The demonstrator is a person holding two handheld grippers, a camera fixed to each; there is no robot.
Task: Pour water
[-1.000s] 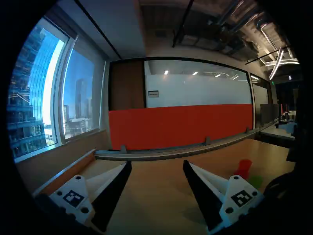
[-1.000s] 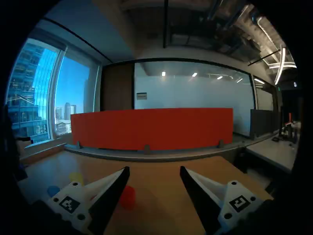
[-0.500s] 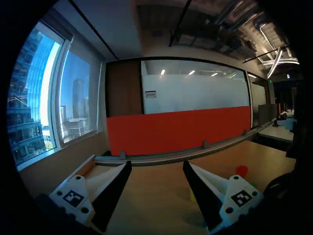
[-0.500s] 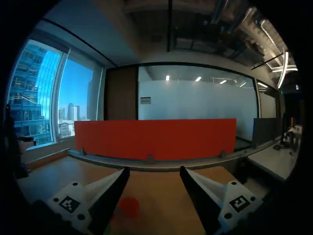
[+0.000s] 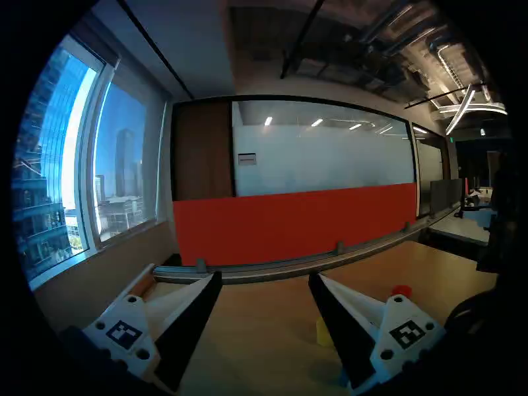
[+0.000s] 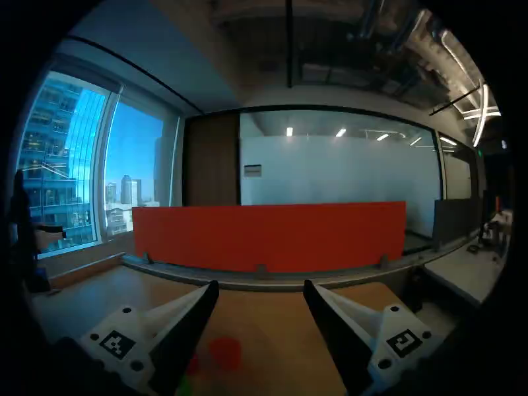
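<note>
Over the desk (image 5: 264,350), the left gripper (image 5: 264,274) and right gripper (image 6: 261,284) are both held spread and empty, while the red cup (image 6: 226,352), on the desk ahead of the right gripper, is seen lower than a second ago, so no grasp is judged begun.

**Cups Half Hidden**

Left gripper view: a finger (image 5: 340,317) covers most of a yellow thing (image 5: 323,332) and the red cup's (image 5: 401,290) bottom. Right gripper view: the red cup (image 6: 226,352) is blurry, and a green bit (image 6: 187,387) is too small to tell.
</note>
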